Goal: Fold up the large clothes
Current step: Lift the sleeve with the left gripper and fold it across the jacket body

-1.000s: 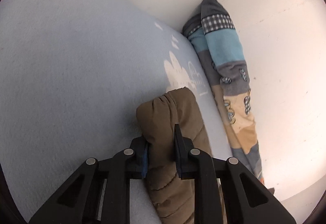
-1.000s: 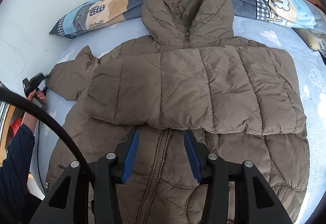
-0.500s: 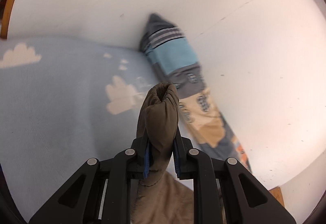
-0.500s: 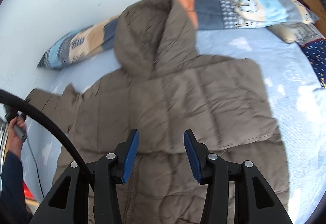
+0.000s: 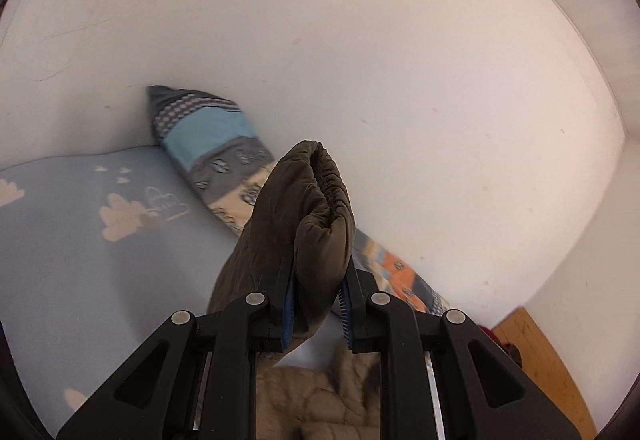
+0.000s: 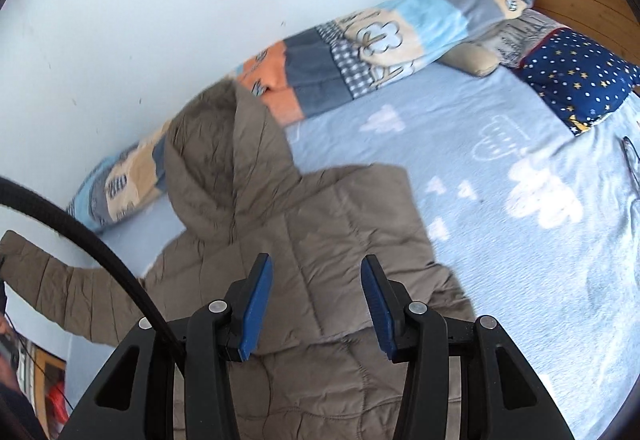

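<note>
Sleeve-fold step: left tool clamps the cuff, lifted off the bed. Right tool gapes empty over the jacket (other sleeve looks folded across). Next, probably: carry cuff toward 3 o'clock over chest, release.

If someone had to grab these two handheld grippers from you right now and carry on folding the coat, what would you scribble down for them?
Left gripper: shut on the sleeve cuff, held up in the air above the bed.
Right gripper: open, holding nothing, hovering over the jacket.
Jacket: front up on the bed, hood toward the patchwork pillow by the wall.
Done: the far sleeve looks folded across the chest.
Left: lay the held sleeve across the chest too, then probably fold the hood and body.
</note>
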### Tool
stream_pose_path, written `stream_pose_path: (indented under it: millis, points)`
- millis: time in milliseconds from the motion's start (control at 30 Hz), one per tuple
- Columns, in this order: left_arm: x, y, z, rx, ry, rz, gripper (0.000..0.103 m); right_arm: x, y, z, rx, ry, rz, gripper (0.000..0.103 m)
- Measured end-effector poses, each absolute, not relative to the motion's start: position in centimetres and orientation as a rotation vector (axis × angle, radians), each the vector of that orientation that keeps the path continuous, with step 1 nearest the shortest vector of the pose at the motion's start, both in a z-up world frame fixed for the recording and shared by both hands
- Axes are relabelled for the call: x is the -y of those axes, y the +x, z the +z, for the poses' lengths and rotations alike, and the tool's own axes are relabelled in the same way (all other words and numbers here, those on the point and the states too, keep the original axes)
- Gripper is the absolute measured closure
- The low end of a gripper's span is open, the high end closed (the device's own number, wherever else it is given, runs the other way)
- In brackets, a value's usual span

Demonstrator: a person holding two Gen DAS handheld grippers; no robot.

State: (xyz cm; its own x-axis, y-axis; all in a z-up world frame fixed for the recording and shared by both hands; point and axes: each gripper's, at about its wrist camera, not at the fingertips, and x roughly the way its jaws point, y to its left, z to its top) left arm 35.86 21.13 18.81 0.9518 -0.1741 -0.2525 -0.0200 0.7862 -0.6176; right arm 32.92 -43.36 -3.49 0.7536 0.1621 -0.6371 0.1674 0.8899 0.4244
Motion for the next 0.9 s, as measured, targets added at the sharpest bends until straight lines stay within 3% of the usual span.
stream_pose_path:
  millis: [367,700,900]
  points:
    - [-2.6,35.3,20.1,-0.417,-0.496,-0.284,0.086,48.7,30.9,-1.3,-0.633,0.592,-0.059,0.053]
    - [10.0,35.9,14.7,-0.551,-0.446,-0.392,0.086,52.3,29.3,-1.1,-0.606,0.670,-0.083,0.053]
    - [16.9,36.2,8.8,-0.653,-0.384,-0.420,0.086,53.9,28.8,-1.4,-0.604,0.700,-0.090,0.053]
